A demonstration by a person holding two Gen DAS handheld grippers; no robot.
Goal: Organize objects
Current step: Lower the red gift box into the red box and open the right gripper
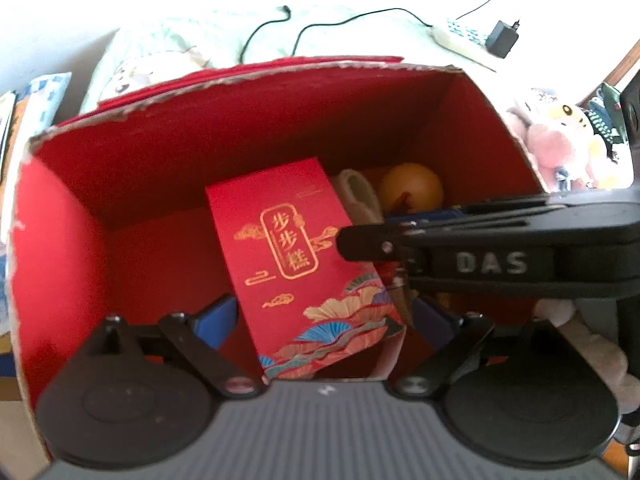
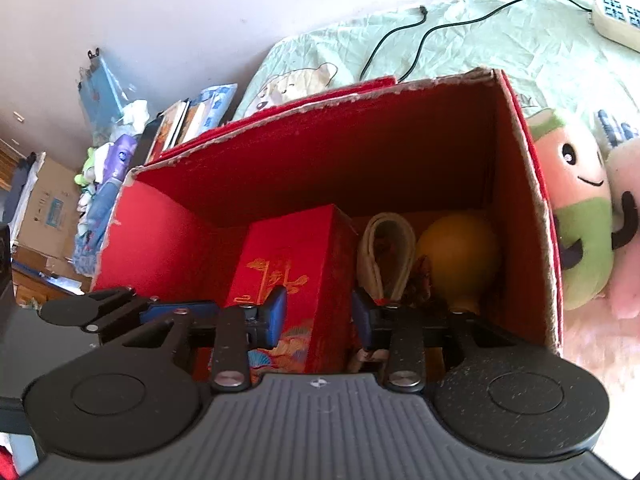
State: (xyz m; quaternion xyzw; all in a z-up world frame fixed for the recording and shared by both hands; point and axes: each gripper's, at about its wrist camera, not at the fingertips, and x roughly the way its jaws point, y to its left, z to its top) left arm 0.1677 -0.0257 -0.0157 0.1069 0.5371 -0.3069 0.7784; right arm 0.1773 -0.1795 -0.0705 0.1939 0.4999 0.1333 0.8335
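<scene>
the red packet (image 1: 296, 260) leans tilted inside the red box (image 1: 240, 120), at about 9 o'clock from the gourd (image 1: 412, 190) and pale strap (image 1: 356, 196). our left tongs (image 1: 324, 316) stand wide apart around its lower end, not pressing. our right tongs (image 2: 320, 316) sit half apart over its right edge, gripping nothing. we judge the packet could topple onto the gourd if either tong nudges it.

Black hand-held gripper (image 2: 320, 318) with blue pads, ribbed grey body.
</scene>
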